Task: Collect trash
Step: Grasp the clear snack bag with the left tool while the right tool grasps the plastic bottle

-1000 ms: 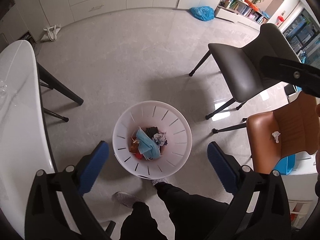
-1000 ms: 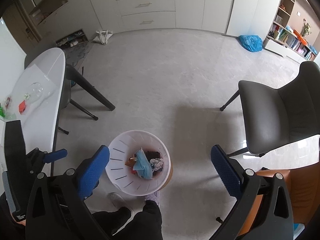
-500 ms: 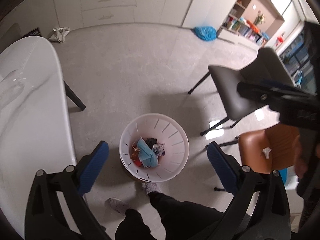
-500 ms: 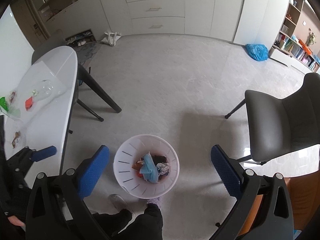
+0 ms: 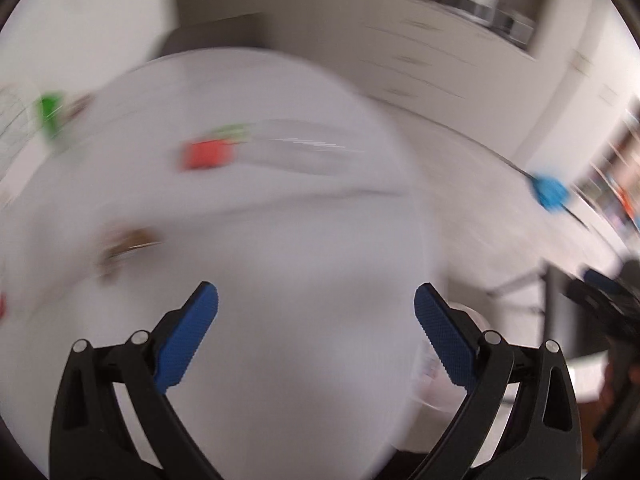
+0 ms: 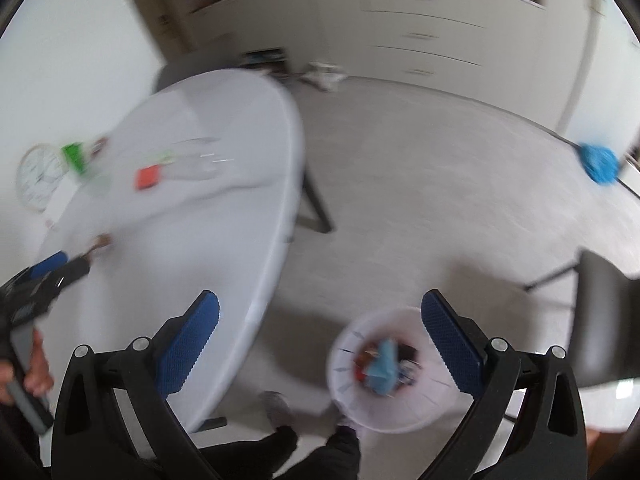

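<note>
The left gripper (image 5: 316,312) hangs over the white table (image 5: 280,280) with its jaws wide apart and nothing between them; the brown scrap (image 5: 124,246) lies far-left of it, the red piece (image 5: 206,153) farther off. The right gripper (image 6: 320,320), equally spread and empty, sits nearer the bin (image 6: 384,376) (already holding trash) on the floor, so the left is better placed

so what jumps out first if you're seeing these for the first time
The white table fills the left side, with a red scrap and a green scrap lying on it, all motion-blurred. On the floor at lower right sits the white trash bin, already holding litter. Both grippers are open and empty.
</note>
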Motion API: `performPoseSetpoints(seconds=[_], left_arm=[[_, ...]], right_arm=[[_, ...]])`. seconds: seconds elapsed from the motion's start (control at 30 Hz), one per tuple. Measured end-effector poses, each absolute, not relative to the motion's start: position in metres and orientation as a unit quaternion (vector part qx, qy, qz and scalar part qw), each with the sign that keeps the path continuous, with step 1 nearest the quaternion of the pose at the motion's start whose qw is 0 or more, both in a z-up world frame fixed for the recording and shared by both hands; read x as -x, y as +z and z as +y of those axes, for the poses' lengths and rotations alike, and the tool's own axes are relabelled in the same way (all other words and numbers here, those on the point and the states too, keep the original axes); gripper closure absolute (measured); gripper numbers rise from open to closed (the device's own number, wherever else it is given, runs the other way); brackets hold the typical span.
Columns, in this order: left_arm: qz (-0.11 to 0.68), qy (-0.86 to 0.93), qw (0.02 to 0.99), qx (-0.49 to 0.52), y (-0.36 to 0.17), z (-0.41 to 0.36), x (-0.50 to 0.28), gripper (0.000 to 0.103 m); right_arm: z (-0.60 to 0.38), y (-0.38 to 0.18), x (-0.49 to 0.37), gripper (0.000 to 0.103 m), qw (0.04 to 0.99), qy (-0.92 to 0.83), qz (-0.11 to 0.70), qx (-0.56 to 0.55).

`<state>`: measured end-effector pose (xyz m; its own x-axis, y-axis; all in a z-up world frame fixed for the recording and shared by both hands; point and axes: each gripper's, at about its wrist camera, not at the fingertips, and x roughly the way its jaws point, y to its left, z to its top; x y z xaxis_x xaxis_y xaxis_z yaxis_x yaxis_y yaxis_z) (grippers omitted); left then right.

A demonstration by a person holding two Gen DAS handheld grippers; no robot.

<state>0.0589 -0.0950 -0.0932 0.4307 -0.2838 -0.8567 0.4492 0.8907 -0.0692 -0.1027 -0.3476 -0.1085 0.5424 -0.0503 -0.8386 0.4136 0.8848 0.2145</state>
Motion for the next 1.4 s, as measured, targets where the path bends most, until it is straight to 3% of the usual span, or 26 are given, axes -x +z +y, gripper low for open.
performPoseSetpoints(seconds=[0.23,0.47,0.7,0.77,0.83,1.1,1.3,1.33,1.4], left_arm=[[0.485,-0.123,0.86,-0.104,-0.122,-0.011,-0.14,0.009],[0.491,-0.172,0.824,-0.223,-0.181,0.012,-0.202,0.009],[0.523,-0.257,0.774,-0.249,-0.214,0.021,-0.24,0.009],[0.528,-0.277,0.762,-0.253,-0.22,0.022,-0.242,0.019],[0.536,-0.292,0.752,-0.25,-0.226,0.022,-0.244,0.039],[0.541,-0.304,0.762,-0.184,-0.216,0.034,-0.241,0.054],[0.536,-0.303,0.774,-0.148,-0.197,0.033,-0.231,0.054],[0.534,-0.301,0.777,-0.144,-0.193,0.032,-0.229,0.054],[0.532,-0.298,0.781,-0.134,-0.186,0.032,-0.224,0.054]], right_arm=[[-0.274,-0.101,0.011,0.003,0.869,-0.046,0.467,-0.155],[-0.232,-0.107,-0.054,0.003,0.861,-0.011,0.495,-0.116],[-0.223,-0.122,-0.085,0.003,0.847,0.015,0.524,-0.087],[-0.223,-0.125,-0.097,0.003,0.842,0.031,0.532,-0.082],[-0.223,-0.127,-0.109,0.003,0.841,0.045,0.536,-0.066],[-0.23,-0.144,-0.202,0.003,0.814,0.109,0.561,0.109],[-0.222,-0.19,-0.262,0.003,0.752,0.145,0.606,0.216],[-0.223,-0.194,-0.266,0.005,0.749,0.148,0.609,0.213],[-0.226,-0.201,-0.274,0.029,0.742,0.157,0.625,0.187]])
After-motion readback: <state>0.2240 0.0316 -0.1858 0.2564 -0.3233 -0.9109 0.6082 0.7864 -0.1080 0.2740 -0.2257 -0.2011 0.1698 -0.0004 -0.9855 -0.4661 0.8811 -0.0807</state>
